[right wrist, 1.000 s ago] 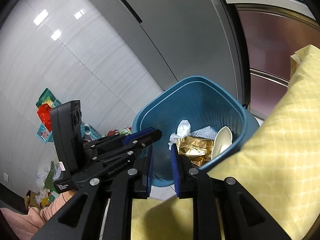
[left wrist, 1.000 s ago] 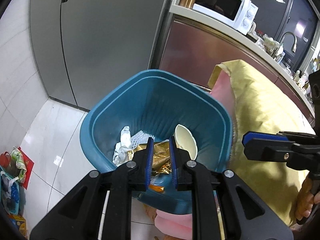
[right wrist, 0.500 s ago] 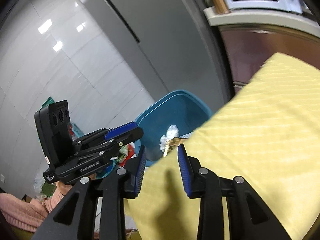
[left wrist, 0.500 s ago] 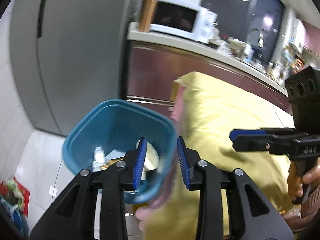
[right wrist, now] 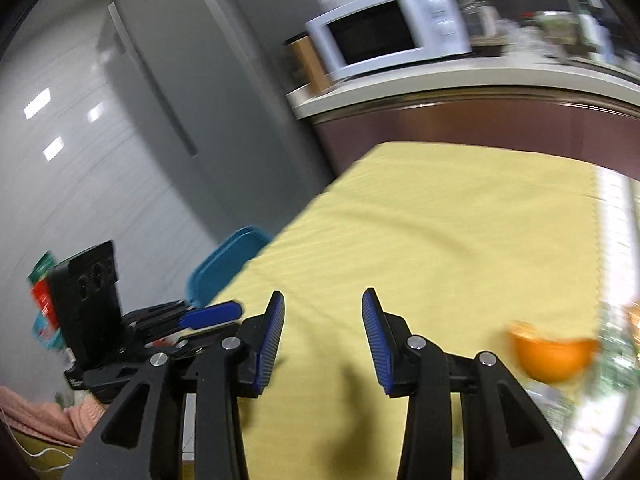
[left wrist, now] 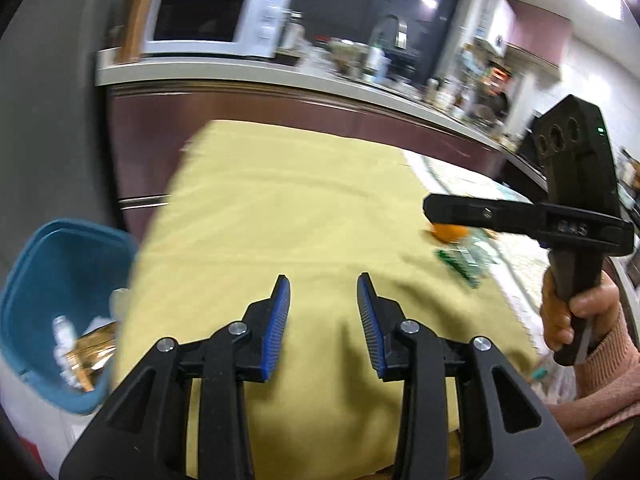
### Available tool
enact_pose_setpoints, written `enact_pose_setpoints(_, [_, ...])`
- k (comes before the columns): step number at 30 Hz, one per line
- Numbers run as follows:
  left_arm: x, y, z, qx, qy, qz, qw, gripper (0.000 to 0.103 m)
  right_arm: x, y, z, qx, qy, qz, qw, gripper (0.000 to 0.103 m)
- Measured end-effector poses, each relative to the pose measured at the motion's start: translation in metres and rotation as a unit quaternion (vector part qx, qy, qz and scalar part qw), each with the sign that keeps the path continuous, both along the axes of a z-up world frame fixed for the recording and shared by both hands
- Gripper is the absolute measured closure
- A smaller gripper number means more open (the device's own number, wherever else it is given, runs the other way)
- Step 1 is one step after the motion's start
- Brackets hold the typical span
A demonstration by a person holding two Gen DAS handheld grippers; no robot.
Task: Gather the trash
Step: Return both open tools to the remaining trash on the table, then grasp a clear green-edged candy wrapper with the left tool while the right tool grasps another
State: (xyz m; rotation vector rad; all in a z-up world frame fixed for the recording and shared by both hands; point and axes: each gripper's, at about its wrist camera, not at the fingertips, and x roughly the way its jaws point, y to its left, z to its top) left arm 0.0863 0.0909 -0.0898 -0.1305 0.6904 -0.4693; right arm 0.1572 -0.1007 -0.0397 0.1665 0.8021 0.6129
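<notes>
A blue trash bin stands on the floor left of the table, holding a gold wrapper and white crumpled trash; its rim shows in the right wrist view. My left gripper is open and empty above the yellow tablecloth. My right gripper is open and empty over the same cloth. An orange peel lies to its right, and shows under the right gripper in the left wrist view. A green wrapper lies beside it.
A kitchen counter with a white microwave runs behind the table. A grey fridge stands at the left. Coloured bags lie on the floor. More clutter sits at the table's right edge.
Both grippers have swung away from the bin toward the table and opened wider. The gold wrapper that the left gripper held now lies in the bin.
</notes>
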Motion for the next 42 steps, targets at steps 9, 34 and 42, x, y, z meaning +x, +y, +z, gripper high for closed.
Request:
enact_pose_setpoints(9, [0.011,-0.096,-0.008,-0.012,0.020,-0.098,0.9949,0.061,-0.017,-0.088,-0.003,-0.064,-0.034,-0.147,0.986,0.057])
enact_pose_setpoints(34, [0.050,-0.181,-0.035,-0.002,0.112,-0.141,0.9836,0.084,-0.008,-0.108,-0.030,-0.171,-0.033,-0.160,0.972,0.070])
enact_pose_setpoints(42, [0.046,-0.180,-0.031,0.011,0.089,-0.134,0.9869,0.090,-0.018,-0.121,-0.018,-0.139,-0.040,-0.171,0.975,0.086])
